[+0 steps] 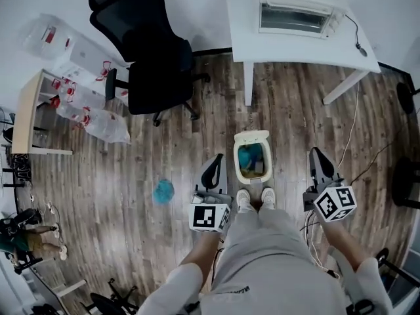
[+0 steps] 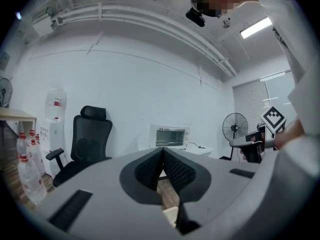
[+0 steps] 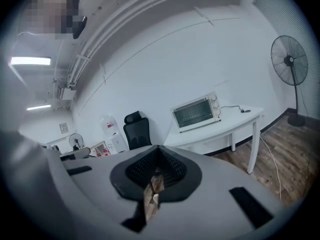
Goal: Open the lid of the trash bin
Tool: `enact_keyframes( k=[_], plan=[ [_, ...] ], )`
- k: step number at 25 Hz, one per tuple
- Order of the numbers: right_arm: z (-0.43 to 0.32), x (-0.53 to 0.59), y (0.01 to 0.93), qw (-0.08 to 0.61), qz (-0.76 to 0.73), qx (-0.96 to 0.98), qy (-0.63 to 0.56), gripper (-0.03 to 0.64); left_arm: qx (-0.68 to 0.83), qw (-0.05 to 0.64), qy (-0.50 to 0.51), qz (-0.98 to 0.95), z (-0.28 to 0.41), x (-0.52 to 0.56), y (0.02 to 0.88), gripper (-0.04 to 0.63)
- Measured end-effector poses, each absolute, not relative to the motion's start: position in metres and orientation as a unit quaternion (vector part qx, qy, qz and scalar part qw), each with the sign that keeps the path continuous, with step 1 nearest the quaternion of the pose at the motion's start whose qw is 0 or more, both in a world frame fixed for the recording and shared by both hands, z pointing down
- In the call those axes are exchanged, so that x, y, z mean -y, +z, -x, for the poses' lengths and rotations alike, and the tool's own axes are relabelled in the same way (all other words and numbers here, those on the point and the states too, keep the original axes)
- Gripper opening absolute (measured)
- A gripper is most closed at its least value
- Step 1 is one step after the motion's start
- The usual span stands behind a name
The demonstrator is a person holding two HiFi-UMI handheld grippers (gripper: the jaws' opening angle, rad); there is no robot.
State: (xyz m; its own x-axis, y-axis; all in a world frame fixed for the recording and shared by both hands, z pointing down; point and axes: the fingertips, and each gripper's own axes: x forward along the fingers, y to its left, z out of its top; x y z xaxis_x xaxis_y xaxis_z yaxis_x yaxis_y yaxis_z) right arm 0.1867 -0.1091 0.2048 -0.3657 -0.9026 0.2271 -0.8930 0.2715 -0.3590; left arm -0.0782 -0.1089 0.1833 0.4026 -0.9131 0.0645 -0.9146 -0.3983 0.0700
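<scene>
Nearest: my grey trousers (image 1: 275,268), with both forearms running out to the two grippers, one on either side of my legs.

Left gripper (image 1: 214,166): jaws closed tip to tip, nothing between them (left gripper view (image 2: 163,151)). Right gripper (image 1: 317,157): jaws likewise pressed together and empty (right gripper view (image 3: 158,149)). Both point away from me and are level with the bin, neither touching it.

Trash bin (image 1: 237,157): count 1. It stands on the wood floor (image 1: 131,176) straight ahead of my two white shoes (image 1: 244,199), whose toes are at its near end; contact not resolvable. The long axis runs near to far. The mouth faces up, with blue contents visible inside. The cream lid (image 1: 252,137) appears to be raised at the far end.

Edges and room:
- left of the bin, bare floor out to one blue object (image 1: 164,191) lying well apart
- right of the bin, bare floor crossed by one thin cable (image 1: 355,131)
- far side, one white table (image 1: 295,48) carrying one toaster oven (image 1: 293,16); its nearest leg is near the bin's far end
- far left, one black office chair (image 1: 151,51), its wheeled base clear of the bin

Also logged: several wrapped water bottles (image 1: 85,104) at the left, count uncertain
</scene>
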Motion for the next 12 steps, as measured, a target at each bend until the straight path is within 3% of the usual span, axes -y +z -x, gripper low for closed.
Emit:
enact_keyframes(
  k=[12],
  plan=[
    [-0.251, 0.09, 0.079, 0.072, 0.591, -0.788, -0.154, 0.015, 0.538, -0.022, -0.011, -0.842, 0.066, 0.101, 0.078, -0.002]
  ],
)
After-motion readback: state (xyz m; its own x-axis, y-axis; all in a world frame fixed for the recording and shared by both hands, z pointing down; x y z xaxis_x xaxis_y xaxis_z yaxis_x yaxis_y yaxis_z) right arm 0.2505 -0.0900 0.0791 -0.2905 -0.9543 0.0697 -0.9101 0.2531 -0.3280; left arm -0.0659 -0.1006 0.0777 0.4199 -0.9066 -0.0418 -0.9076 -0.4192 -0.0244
